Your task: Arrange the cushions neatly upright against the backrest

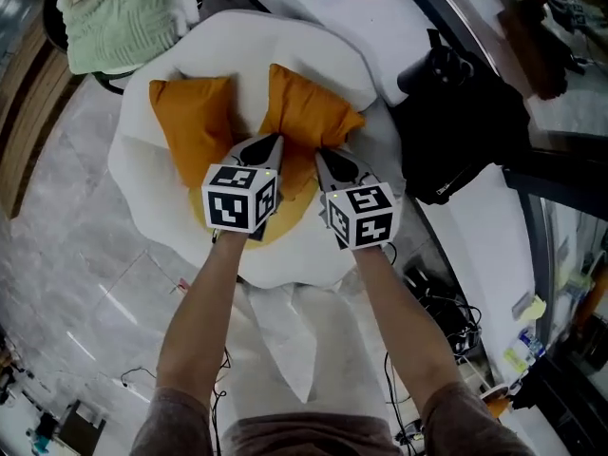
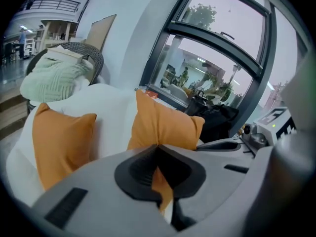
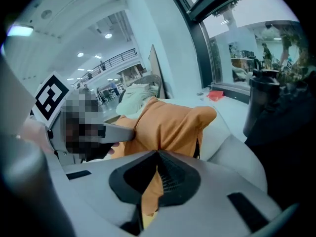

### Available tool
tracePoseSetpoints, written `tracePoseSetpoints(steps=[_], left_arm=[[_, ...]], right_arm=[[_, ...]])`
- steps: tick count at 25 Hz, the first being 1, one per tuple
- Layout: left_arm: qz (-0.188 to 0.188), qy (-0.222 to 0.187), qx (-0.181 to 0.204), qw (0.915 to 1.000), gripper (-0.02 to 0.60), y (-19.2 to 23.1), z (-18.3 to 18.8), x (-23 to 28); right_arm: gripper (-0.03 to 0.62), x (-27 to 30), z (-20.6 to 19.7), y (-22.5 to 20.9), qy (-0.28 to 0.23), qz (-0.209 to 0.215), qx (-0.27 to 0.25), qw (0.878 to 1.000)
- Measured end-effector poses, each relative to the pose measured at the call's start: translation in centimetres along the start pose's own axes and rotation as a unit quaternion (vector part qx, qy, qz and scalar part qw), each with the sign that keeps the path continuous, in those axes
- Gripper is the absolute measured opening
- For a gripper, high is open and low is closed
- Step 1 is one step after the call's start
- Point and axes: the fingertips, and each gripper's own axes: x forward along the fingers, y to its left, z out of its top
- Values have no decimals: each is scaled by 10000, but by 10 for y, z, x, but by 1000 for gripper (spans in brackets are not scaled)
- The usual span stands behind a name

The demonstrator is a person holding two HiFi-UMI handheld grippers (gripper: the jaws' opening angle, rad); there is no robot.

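Two orange cushions lie in a white round armchair [image 1: 318, 50]. The left cushion [image 1: 193, 122] [image 2: 60, 143] stands upright against the backrest, free of both grippers. The right cushion [image 1: 310, 112] [image 2: 167, 125] [image 3: 172, 123] leans toward the backrest, and both grippers hold it by its near edge. My left gripper [image 1: 273, 148] [image 2: 158, 151] is shut on a fold of its orange fabric. Just right of it, my right gripper [image 1: 324, 161] [image 3: 157, 155] is shut on the same cushion's fabric. The left gripper's finger [image 3: 117, 132] shows beside the cushion in the right gripper view.
A pale green blanket [image 1: 123, 17] [image 2: 52, 80] lies on a wicker chair behind the armchair at left. A black bag [image 1: 456, 126] stands close at the right, by the window ledge. Cables [image 1: 446, 312] and a white cloth [image 1: 285, 335] lie on the floor in front.
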Motion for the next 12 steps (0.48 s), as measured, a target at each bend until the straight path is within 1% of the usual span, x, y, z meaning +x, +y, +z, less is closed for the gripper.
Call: tracePoseSetpoints(steps=[3,7,12], left_arm=[[70,32,-163,9998,8,11,-12,12],[115,80,-272,9995,9,18,-31,29],[227,-73,-295,9993,10,24,-34,38]], right_arm=[[23,15,-11,-4,95,30,-13,9999],[23,28,-29,-13,235,-41,-117,9996],[25,37,-33,-16,197,28,-134,9997]])
